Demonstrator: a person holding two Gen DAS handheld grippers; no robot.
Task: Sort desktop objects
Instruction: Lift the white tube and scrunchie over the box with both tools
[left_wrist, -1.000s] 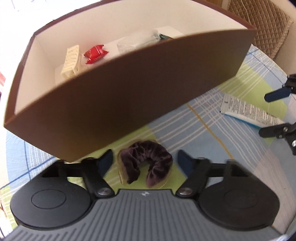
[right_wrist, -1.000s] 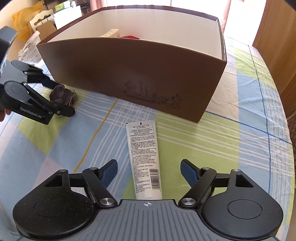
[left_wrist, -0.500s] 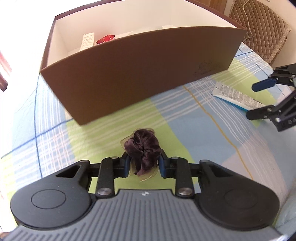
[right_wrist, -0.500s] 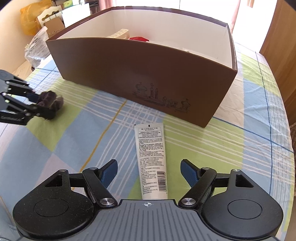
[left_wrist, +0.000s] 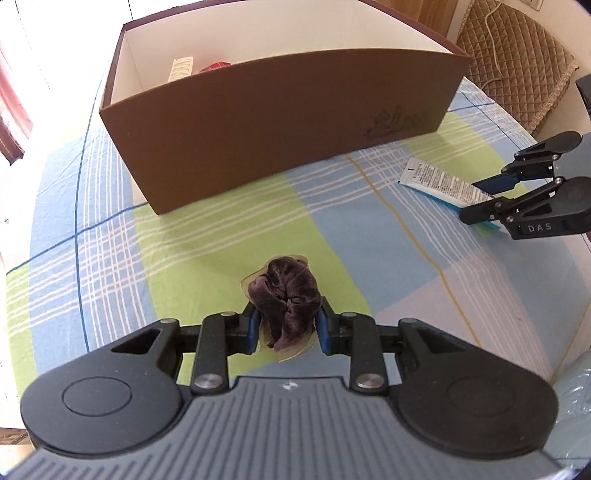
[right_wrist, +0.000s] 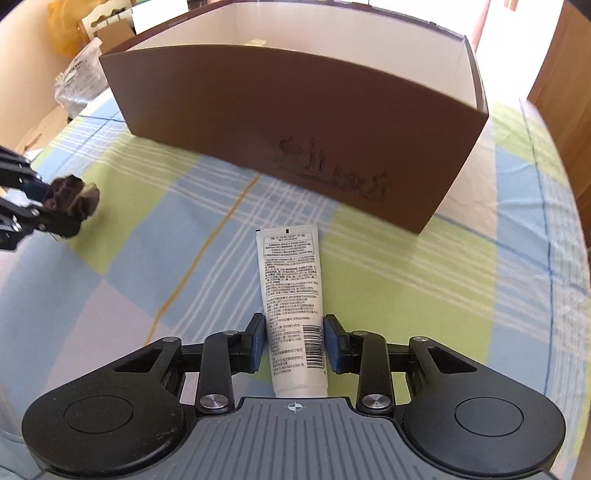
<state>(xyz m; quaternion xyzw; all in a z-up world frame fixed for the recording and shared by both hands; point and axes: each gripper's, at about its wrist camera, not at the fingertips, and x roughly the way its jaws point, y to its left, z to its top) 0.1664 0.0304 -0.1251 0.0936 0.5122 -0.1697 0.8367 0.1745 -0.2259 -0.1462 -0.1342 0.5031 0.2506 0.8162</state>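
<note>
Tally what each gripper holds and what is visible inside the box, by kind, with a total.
Purple velvet scrunchie, in the left gripper: 1
White tube, between the right gripper's fingers: 1
Cream ridged item in the brown box: 1
Red item in the box: 1
Total: 4; the near wall may hide more.

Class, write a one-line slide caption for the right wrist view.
Right gripper closes around a white tube on the checked tablecloth, brown box ahead.
</note>
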